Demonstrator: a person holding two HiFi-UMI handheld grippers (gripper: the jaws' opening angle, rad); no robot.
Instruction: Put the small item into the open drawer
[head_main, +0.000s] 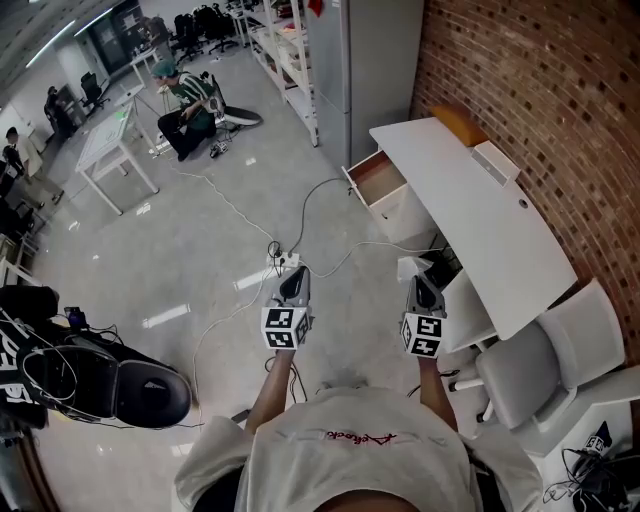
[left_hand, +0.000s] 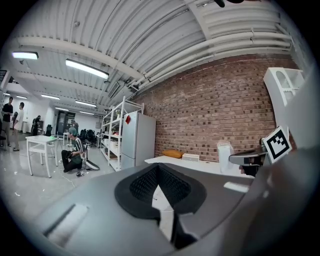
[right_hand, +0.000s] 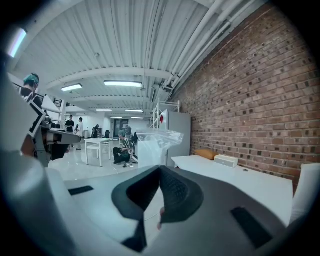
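Right gripper is clamped fully shut, with a clear bag pinched at its tips and standing up just above the jaws. Left gripper is right alongside, jaws together as well, nothing in them. Both are held out nearly level. The open drawer sits well ahead of the right gripper, under the far end of the desk.

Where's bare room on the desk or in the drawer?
Desk is bare between the white box and the chair; that box and the orange cushion crowd its far end. Open drawer looks empty; right claw grips a clear bag.
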